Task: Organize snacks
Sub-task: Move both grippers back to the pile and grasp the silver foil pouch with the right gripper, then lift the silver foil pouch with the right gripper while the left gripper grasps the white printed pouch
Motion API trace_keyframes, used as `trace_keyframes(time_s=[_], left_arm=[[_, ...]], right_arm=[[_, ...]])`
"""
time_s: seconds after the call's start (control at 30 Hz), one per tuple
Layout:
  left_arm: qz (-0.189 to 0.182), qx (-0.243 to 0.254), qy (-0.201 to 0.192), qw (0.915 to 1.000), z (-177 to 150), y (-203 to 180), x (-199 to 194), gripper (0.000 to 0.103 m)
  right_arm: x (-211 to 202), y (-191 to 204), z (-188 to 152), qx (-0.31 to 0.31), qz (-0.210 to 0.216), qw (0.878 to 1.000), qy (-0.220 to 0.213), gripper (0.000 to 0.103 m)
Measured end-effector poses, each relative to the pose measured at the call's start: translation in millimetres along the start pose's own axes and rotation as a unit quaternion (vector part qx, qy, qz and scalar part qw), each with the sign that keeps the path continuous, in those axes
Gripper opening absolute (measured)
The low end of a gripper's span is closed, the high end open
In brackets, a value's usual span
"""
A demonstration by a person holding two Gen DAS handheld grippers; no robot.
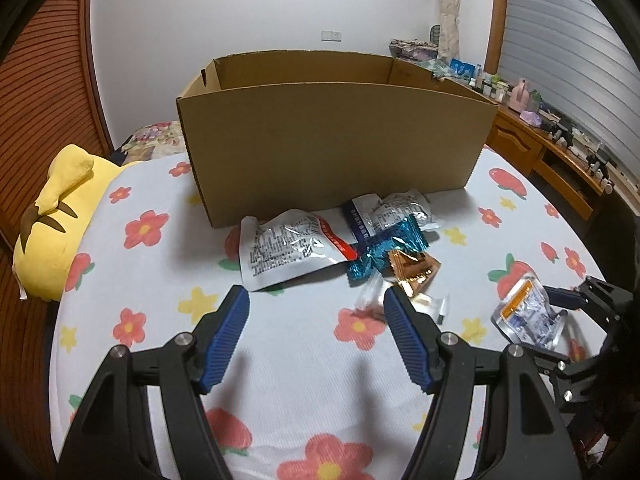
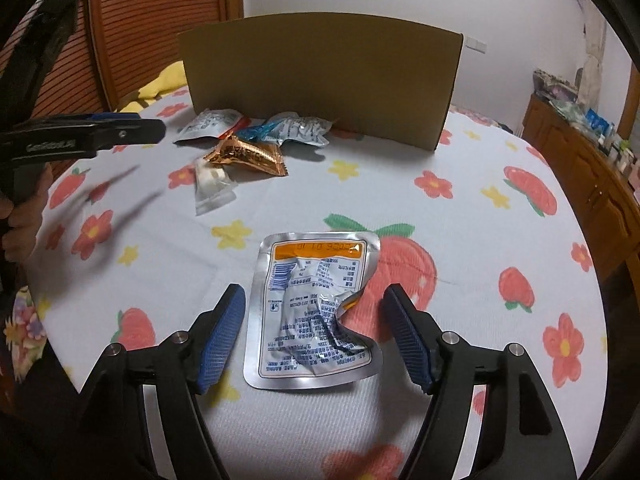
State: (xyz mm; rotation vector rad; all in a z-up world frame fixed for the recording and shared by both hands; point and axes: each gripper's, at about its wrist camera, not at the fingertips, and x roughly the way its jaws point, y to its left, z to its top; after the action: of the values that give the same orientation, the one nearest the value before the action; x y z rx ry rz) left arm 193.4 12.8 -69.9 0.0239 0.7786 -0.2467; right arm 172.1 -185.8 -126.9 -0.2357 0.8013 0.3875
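Observation:
An open cardboard box (image 1: 332, 140) stands on the flowered bed; it also shows in the right wrist view (image 2: 320, 80). Before it lie a silver pouch with a red stripe (image 1: 288, 250), a second silver pouch (image 1: 396, 210), a blue wrapper (image 1: 386, 250), a copper wrapper (image 1: 414, 270) and a clear wrapper (image 1: 370, 300). My left gripper (image 1: 316, 304) is open and empty, just short of the clear wrapper. My right gripper (image 2: 314, 300) is open, its fingers either side of a silver pouch with an orange band (image 2: 312, 312) lying flat on the bed, not gripped.
A yellow plush toy (image 1: 52, 220) lies at the bed's left edge by a slatted wooden headboard (image 1: 44, 80). A wooden dresser (image 1: 552, 152) crowded with small items runs along the right. The sheet (image 1: 300, 360) is white with red and yellow flowers.

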Motion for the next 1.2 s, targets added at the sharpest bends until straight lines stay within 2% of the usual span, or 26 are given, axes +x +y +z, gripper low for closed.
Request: trace_keyframes(time_s=[0.03, 0.13, 0.53, 0.63, 0.7, 1.2], left_arm=[[0.001, -0.001, 0.001, 1.0000, 2, 0, 3, 0.070], [0.006, -0.003, 0.006, 1.0000, 8, 0, 14, 0.070], [0.045, -0.039, 0.027, 0.9979, 36, 17, 67, 0.070], [0.055, -0.037, 0.036, 0.9971, 37, 20, 78, 0.071], [0.048, -0.044, 0.040, 0.9970, 38, 21, 82, 0.071], [0.020, -0.023, 0.059, 0.9978, 25, 27, 76, 0.072]], right_arm=[[0, 0, 0, -0.002, 0.000, 1.000, -0.001, 0.071], [-1, 3, -1, -0.010, 0.005, 1.000, -0.009, 0.059], [-1, 6, -1, -0.020, 0.010, 1.000, -0.019, 0.048], [-1, 7, -1, -0.021, 0.009, 0.999, -0.023, 0.039], [-2, 8, -1, -0.023, 0.009, 0.999, -0.025, 0.035], [-2, 7, -2, -0.021, 0.012, 0.999, -0.026, 0.034]])
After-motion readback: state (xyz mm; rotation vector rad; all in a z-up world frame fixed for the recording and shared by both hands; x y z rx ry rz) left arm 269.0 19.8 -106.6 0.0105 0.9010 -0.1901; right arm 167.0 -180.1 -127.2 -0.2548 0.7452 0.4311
